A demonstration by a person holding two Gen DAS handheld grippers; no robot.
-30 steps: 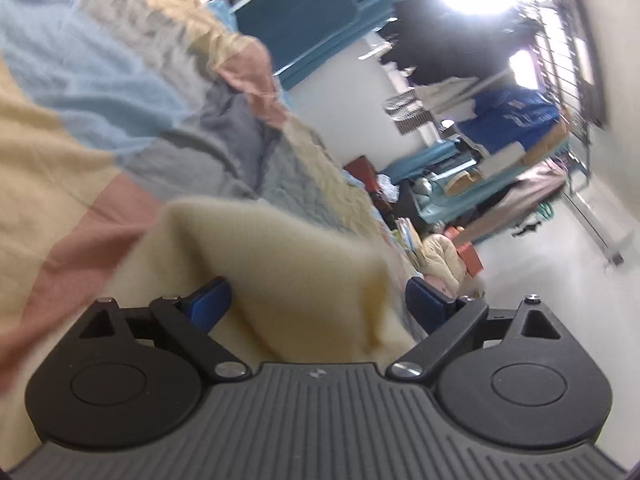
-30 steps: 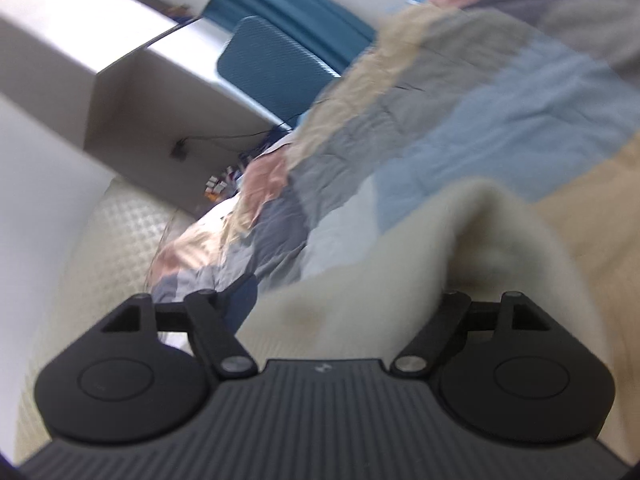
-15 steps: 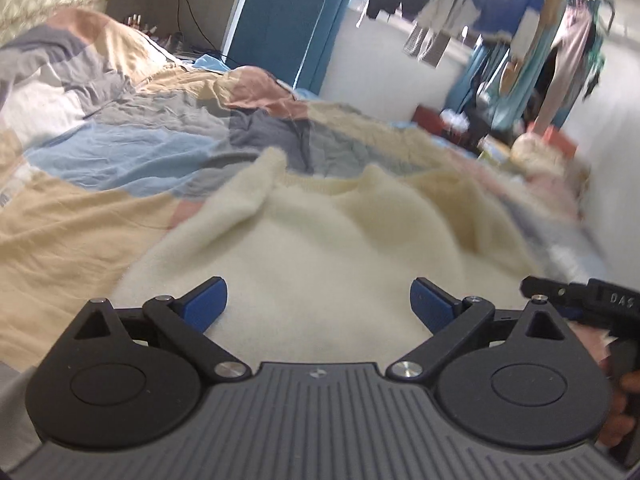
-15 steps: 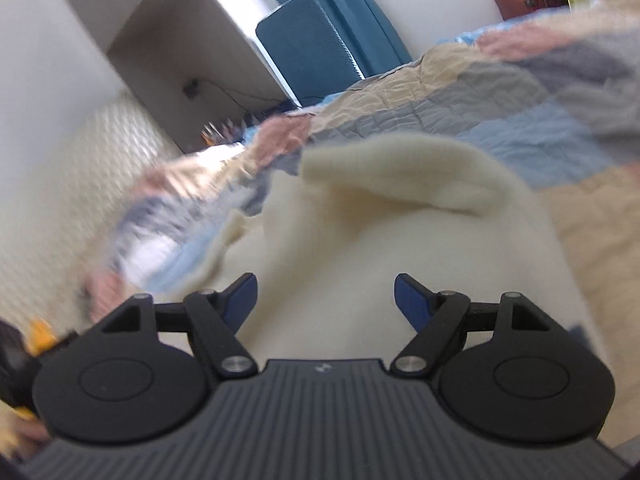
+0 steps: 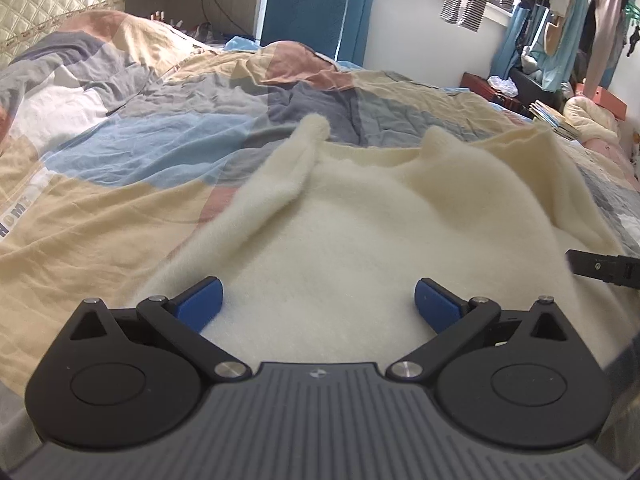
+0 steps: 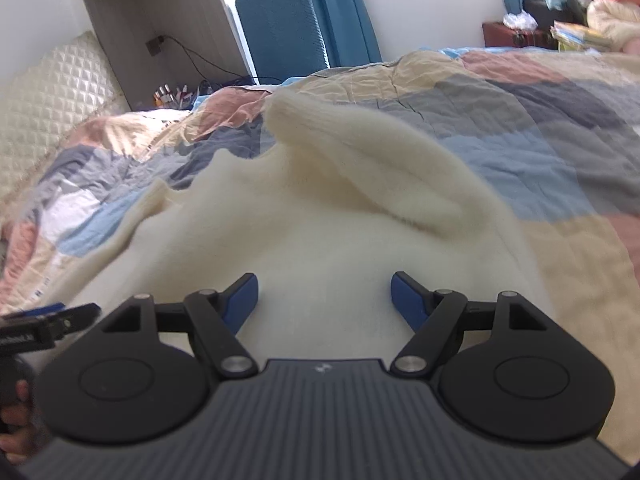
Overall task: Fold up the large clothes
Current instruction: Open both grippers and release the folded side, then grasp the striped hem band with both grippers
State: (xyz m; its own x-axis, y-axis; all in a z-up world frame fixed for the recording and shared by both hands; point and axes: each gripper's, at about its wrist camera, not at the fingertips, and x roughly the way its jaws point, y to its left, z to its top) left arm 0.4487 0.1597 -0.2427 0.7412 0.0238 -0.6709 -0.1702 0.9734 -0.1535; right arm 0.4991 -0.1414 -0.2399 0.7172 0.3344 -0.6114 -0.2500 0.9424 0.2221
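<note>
Open patchwork quilt (image 5: 120,208) left of cream sweater (image 5: 360,248): flat, passable. More bare quilt right of sweater (image 6: 580,168) in right wrist view. Raised sleeve fold (image 6: 372,160) blocks straight path ahead there. Other gripper's black finger (image 5: 600,268) intrudes at right edge of left view. Blue chair (image 5: 316,4) and clutter well beyond bed.

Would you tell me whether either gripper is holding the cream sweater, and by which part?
Nothing is held: left gripper is opening, right gripper open above the cream sweater.
</note>
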